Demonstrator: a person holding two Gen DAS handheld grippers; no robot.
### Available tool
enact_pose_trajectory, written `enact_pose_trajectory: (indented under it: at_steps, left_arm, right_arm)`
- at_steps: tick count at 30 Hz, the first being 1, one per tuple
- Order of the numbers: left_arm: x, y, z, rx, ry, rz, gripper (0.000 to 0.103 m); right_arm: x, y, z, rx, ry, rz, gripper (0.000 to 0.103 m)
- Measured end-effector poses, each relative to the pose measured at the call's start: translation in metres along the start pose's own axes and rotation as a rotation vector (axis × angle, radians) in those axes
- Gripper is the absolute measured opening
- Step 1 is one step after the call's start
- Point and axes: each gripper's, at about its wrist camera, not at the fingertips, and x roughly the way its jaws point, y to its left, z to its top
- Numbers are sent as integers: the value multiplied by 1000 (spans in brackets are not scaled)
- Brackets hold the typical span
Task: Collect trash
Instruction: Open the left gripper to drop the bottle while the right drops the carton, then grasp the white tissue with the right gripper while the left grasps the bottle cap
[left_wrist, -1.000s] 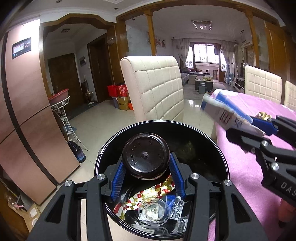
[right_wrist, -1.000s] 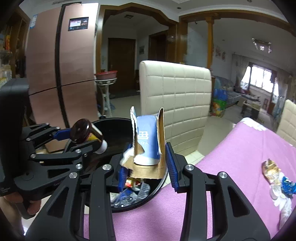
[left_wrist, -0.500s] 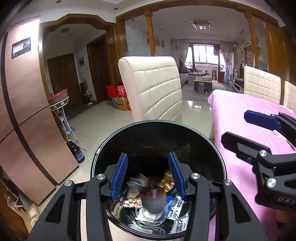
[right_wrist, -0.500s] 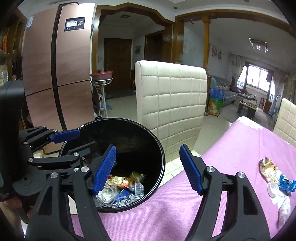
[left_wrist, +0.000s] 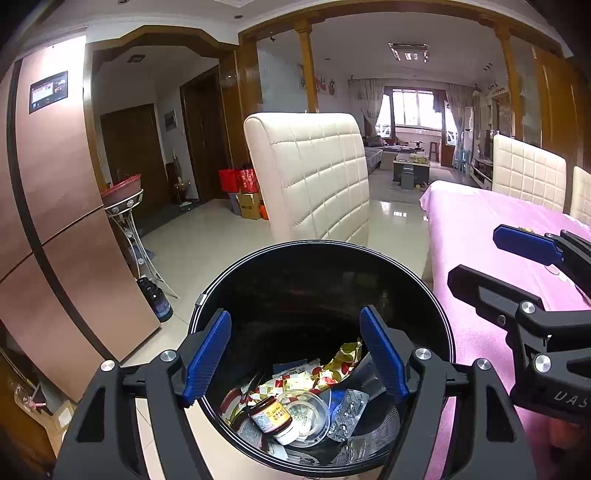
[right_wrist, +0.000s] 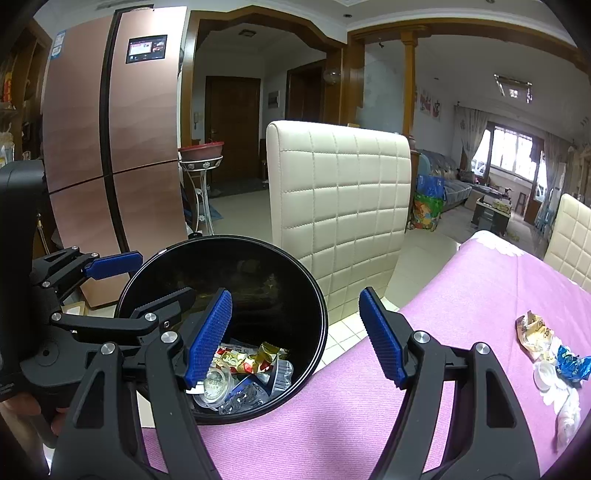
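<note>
Your next pickup lies to the right: in the right wrist view the leftover trash, a crumpled gold wrapper (right_wrist: 533, 332), a blue wrapper (right_wrist: 571, 365) and some white scraps (right_wrist: 554, 387), sits at the right edge of the frame on the bench (right_wrist: 424, 406) under its pink cloth, well apart from the bin (right_wrist: 317, 306) at lower left. Your right hand-held gripper (right_wrist: 295, 332) is the nearer one; its jaws stand apart with nothing between them, aimed at the gap between the bin's rim and the bench edge. The pile strings out roughly top to bottom along that right edge, so you would likely need to swing right to face it. Your left hand-held gripper (left_wrist: 295, 354) hangs over the bin mouth, its jaws opening and empty; below them a brown jar (left_wrist: 271, 413), foil wrappers (left_wrist: 332, 363) and a pill strip (left_wrist: 345, 410) lie on the bin floor. In the left wrist view the pile is almost wholly hidden behind the right hand-held gripper (left_wrist: 517, 258) at the right of the frame. The fisheye rim cuts off the lowest white scraps, so you cannot count the pieces.
</note>
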Motion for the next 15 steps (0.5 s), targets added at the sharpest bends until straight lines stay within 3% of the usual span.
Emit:
enact_pose_trajectory:
  at_steps: [8,15]
  left_arm:
    - [3,2,1,-28,9,-7,78]
    - [2,-17,11,-39,-3,-10,78]
  right_arm:
    - [-1,-4,-2,15,2,-9,72]
    - [-12,-22,3,12,27,-90,71]
